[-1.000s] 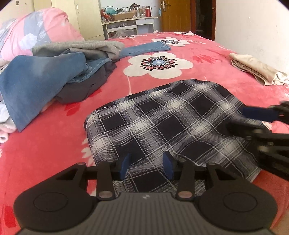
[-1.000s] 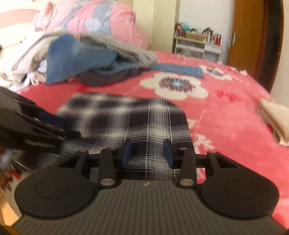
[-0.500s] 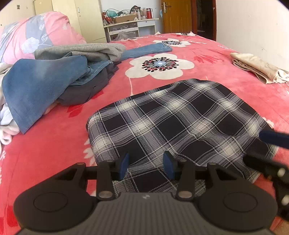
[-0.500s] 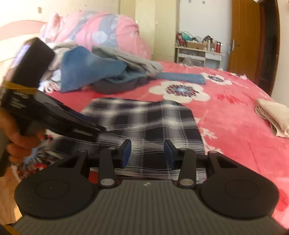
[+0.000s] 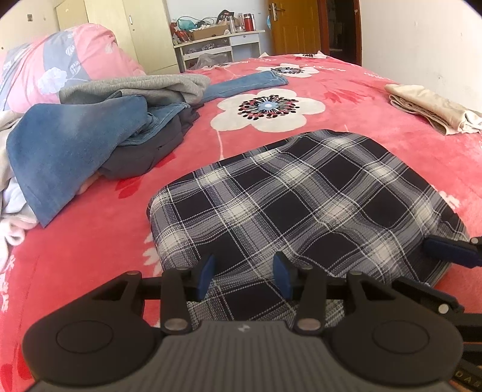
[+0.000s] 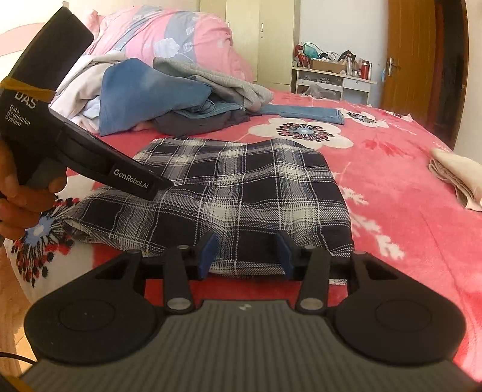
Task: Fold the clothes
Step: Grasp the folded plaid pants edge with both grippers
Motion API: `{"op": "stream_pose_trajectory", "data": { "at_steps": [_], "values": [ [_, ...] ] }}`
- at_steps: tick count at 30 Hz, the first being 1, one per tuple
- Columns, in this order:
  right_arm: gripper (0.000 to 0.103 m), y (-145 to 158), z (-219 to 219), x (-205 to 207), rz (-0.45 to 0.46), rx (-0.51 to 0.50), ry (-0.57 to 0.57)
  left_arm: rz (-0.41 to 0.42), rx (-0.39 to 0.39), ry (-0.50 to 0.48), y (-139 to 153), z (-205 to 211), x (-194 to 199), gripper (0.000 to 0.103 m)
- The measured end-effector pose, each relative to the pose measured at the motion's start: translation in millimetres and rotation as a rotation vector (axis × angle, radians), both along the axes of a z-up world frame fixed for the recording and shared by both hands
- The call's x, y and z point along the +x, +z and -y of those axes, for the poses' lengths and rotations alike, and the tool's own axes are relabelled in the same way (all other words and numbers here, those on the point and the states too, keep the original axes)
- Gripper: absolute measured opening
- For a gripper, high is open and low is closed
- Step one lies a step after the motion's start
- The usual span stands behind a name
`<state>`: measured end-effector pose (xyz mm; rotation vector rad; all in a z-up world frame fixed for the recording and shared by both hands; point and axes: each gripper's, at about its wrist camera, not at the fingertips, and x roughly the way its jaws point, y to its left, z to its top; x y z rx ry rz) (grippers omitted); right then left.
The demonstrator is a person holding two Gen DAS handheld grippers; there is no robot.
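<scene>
Plaid woven garment (image 5: 301,199), folded flat | fleecy red blanket (image 5: 90,256) | both jaws parted, gripping nothing

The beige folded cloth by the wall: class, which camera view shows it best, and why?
The left wrist view: the beige cloth lies whole on the red bedspread, its stacked folds plain to see. The right wrist view catches it at the frame's right edge, where part is cut off.

Red floral bedspread (image 5: 346,90), cream wardrobe (image 5: 120,27), cluttered white desk (image 5: 217,45), wooden door (image 5: 295,27).
</scene>
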<state>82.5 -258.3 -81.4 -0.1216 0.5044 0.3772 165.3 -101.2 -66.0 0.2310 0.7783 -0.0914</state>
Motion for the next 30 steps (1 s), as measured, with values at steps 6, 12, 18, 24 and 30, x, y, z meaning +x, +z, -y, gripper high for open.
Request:
{"op": "stream_pose_trajectory", "data": {
  "at_steps": [6, 12, 18, 24, 30],
  "values": [
    [0.045, -1.0, 0.6, -0.4, 0.003, 0.004, 0.001, 0.005, 0.016, 0.002, -0.6, 1.6, -0.8, 0.046],
    [0.046, -1.3, 2.2, -0.4, 0.006, 0.005, 0.003, 0.007, 0.028, 0.005, -1.0, 3.2, -0.3, 0.046],
    [0.047, -1.7, 2.3, -1.4, 0.009, 0.003, 0.005, 0.019, 0.015, 0.004, -0.6, 0.4, -2.6, 0.047],
    [0.049, -2.4, 2.2, -2.4, 0.009, 0.001, 0.003, 0.037, -0.099, 0.02, 11.9, -30.3, -13.5, 0.066],
    [0.052, -2.9, 2.4, -3.2, 0.012, 0.004, -0.003, -0.011, -0.209, 0.048, 18.9, -63.5, -37.3, 0.067]
  ]
}}
